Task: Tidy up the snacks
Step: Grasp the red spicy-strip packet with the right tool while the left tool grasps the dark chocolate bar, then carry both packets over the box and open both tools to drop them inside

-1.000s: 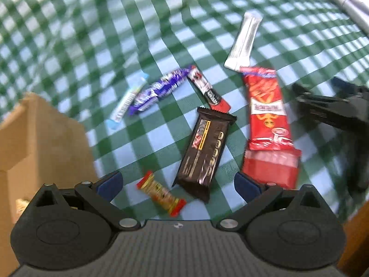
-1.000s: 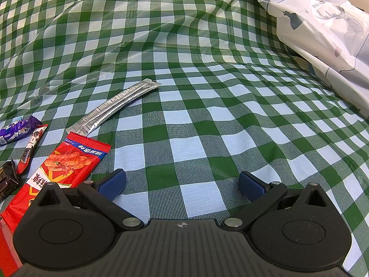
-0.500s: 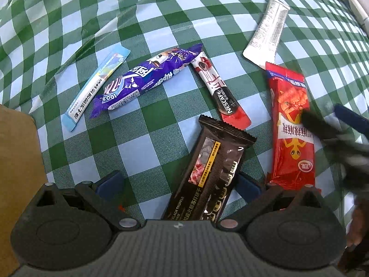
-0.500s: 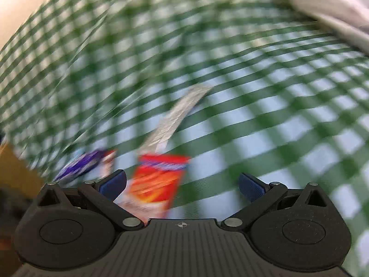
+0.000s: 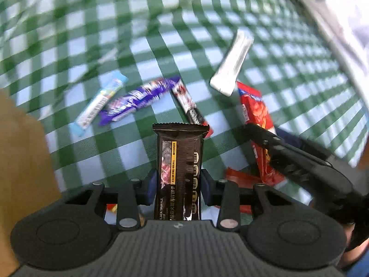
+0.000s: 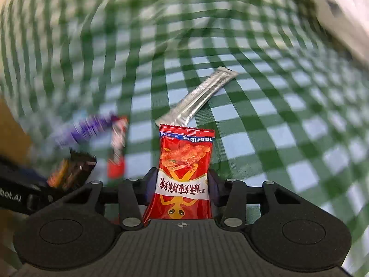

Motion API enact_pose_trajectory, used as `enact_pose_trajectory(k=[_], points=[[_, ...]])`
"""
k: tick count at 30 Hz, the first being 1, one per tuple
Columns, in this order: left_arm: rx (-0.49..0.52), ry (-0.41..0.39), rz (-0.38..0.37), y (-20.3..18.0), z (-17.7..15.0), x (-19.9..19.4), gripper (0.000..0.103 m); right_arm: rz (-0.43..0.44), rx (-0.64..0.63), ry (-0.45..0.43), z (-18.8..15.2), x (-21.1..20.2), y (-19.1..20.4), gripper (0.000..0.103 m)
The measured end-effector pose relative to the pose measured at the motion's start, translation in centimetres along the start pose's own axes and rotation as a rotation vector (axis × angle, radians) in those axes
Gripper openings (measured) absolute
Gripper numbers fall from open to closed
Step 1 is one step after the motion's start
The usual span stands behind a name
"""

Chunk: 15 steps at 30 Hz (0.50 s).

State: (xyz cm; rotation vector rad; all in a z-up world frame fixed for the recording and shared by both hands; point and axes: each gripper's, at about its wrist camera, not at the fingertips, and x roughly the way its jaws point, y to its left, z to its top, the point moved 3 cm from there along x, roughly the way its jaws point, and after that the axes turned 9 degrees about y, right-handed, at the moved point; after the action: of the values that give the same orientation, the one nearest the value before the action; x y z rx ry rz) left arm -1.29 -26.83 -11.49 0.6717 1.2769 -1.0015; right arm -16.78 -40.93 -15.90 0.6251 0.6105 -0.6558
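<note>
My left gripper (image 5: 178,185) is shut on a dark brown black-truffle biscuit pack (image 5: 179,161) and holds it above the cloth. My right gripper (image 6: 182,188) is shut on a red snack packet (image 6: 185,168); both show at the right of the left wrist view, the gripper (image 5: 297,159) over the packet (image 5: 256,108). On the green checked cloth lie a silver stick pack (image 6: 200,97), a purple bar (image 5: 140,99), a red-and-black coffee stick (image 5: 189,108) and a pale blue stick (image 5: 99,102).
A cardboard box (image 5: 20,166) stands at the left edge of the left wrist view. A small red-and-yellow candy (image 5: 111,207) lies under the left gripper. White printed fabric (image 6: 341,16) lies at the far right of the cloth.
Both grippers closed: the left took hold of the dark biscuit pack and lifted it, the right swung left onto the red snack packet and gripped it. Both views are blurred by motion.
</note>
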Motion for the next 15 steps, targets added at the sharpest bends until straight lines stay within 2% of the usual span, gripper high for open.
enact_pose_trajectory(k=[4,7,10,15], points=[[-0.039,-0.088,-0.019,0.8,-2.8,-5.9,0.043,0.294,0.269,-0.068,0.3,-4.9,-0.7,0.048],[-0.07,-0.131,-0.028,1.5,-5.3,-9.8,0.043,0.526,0.395,-0.077,0.0,-8.7,0.2,0.048],[-0.085,-0.184,-0.004,2.3,-8.5,-13.8,0.043,0.688,0.431,-0.065,-0.1,-12.2,1.4,0.048],[-0.12,-0.254,0.012,4.1,-13.3,-18.4,0.043,0.844,0.394,-0.067,-0.5,-17.3,6.1,0.049]])
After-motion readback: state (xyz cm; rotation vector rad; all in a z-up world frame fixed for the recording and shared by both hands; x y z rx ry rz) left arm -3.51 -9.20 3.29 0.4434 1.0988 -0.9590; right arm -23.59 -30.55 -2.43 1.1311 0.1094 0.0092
